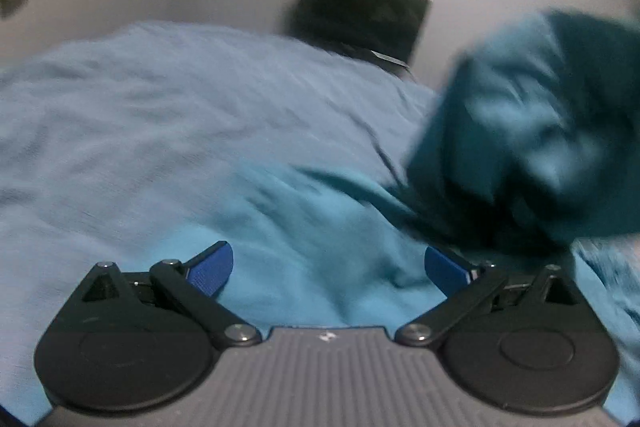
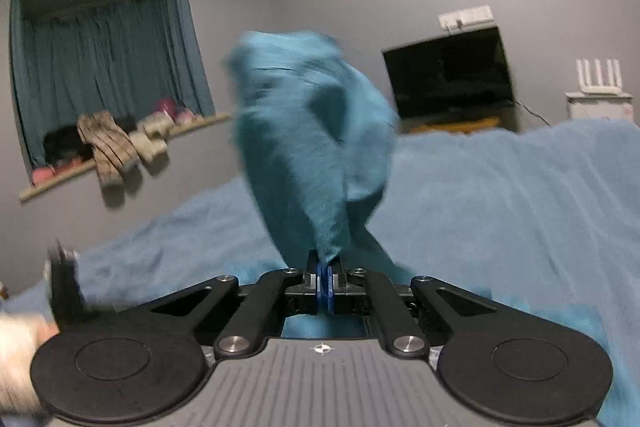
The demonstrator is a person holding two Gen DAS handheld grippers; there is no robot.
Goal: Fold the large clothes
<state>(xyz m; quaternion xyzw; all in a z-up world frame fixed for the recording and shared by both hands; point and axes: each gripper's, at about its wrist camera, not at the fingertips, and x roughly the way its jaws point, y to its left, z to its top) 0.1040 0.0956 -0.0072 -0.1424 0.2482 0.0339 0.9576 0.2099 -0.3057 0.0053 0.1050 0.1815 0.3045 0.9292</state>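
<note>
Teal garment is clamped between the blue pads of the right gripper, jaws fully together on a pinched edge, cloth bunched and lifted above the bed, its lower part trailing down onto the bedcover just in front of the gripper; heavy motion blur. Left gripper has its jaws wide apart with nothing between the pads, hovering over the part of the garment that lies flat on the bed, the raised bunch up to its right. Dark TV sits beyond the bed's far edge, curtained window well left of it.
</note>
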